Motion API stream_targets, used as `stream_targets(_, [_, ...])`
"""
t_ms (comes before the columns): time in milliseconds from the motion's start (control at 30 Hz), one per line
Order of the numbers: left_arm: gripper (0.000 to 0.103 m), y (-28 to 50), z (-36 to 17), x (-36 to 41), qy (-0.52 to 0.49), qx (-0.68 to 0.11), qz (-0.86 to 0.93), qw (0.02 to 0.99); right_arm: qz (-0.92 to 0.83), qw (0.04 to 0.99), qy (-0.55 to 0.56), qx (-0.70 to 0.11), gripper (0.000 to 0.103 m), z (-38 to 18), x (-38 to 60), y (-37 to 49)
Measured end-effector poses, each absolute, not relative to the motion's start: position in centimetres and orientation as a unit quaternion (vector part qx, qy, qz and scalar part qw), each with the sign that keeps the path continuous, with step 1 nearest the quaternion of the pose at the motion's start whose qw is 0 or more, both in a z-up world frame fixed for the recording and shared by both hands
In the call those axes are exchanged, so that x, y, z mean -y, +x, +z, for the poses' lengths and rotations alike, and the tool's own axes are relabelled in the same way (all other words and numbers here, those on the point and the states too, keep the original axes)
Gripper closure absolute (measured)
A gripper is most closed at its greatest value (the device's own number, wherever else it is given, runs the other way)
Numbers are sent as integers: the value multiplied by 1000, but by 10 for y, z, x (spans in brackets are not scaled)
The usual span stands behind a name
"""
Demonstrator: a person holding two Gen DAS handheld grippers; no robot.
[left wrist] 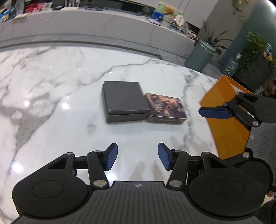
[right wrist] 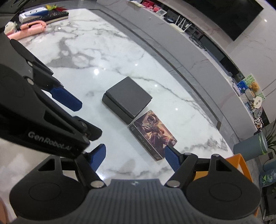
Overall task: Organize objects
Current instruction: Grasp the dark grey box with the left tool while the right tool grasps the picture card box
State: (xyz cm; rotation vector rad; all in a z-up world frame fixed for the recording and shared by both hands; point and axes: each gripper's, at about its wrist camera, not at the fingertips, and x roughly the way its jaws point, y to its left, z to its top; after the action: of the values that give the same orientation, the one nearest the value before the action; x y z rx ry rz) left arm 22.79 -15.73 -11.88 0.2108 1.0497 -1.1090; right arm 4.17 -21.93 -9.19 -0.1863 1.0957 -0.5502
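A flat black box (left wrist: 124, 101) lies near the middle of the white marble table (left wrist: 51, 77). Touching its right side is a smaller box with a painted figure on its lid (left wrist: 165, 108). My left gripper (left wrist: 138, 155) hovers in front of both boxes, open, with nothing between its blue pads. In the right wrist view, the black box (right wrist: 126, 98) and the illustrated box (right wrist: 153, 134) lie ahead of my right gripper (right wrist: 136, 158). It is open and empty, and its right pad is close to the illustrated box's near corner. An orange bin (left wrist: 222, 110) stands at the table's right edge.
A pink object (right wrist: 31, 29) and a dark keyboard (right wrist: 57, 14) lie at the table's far left end. Beyond the table runs a grey ledge (right wrist: 172, 43) with clutter. A grey waste bin (left wrist: 200, 55) and plants stand on the floor to the right.
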Motion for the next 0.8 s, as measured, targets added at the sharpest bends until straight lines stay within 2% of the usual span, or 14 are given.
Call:
stream_targets(467, [35,254,-132,206,96,-486,-499,711,-119,795,-164,-572,26,-117,275,55])
stream_targets(800, [31,272,-139,226,93,-488,-485,720,-74,786,-169,-590,24,-128,312,72])
